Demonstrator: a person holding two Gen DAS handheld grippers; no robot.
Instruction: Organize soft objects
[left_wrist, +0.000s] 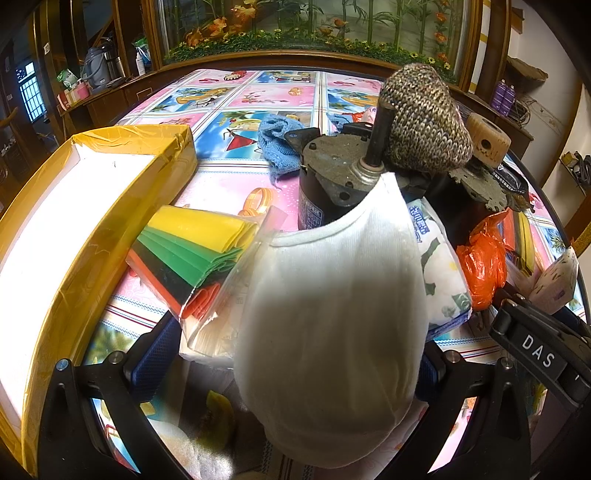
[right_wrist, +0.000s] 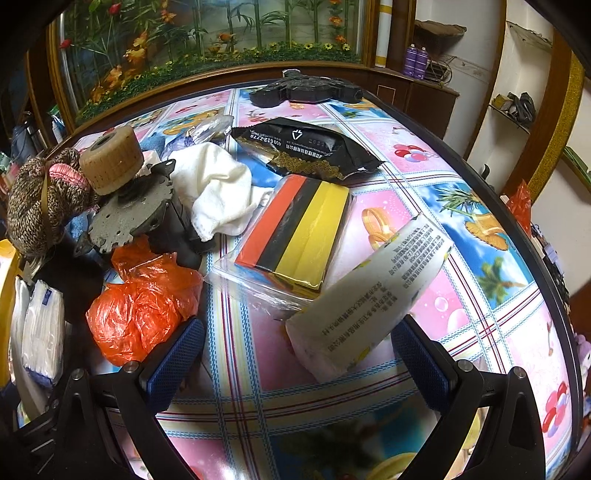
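Note:
My left gripper (left_wrist: 291, 354) is shut on a white cloth (left_wrist: 332, 314) that fills the space between its blue pads and hangs in front of the camera. To its left stands a yellow box (left_wrist: 92, 206) with a white inside. My right gripper (right_wrist: 295, 354) is open over the table, with a white tissue pack (right_wrist: 373, 291) lying between its fingers, untouched as far as I can see. A white towel (right_wrist: 218, 188), an orange plastic bag (right_wrist: 144, 302), a brown knit hat (left_wrist: 424, 118) and a blue cloth (left_wrist: 275, 142) lie on the table.
A heavy grey motor (left_wrist: 332, 173) and a tan wheel (right_wrist: 110, 158) stand mid-table. A bag of coloured folded sheets (left_wrist: 192, 251) lies by the box, another (right_wrist: 295, 236) ahead of my right gripper. A black packet (right_wrist: 306, 147) lies farther back. The table edge (right_wrist: 517, 221) curves right.

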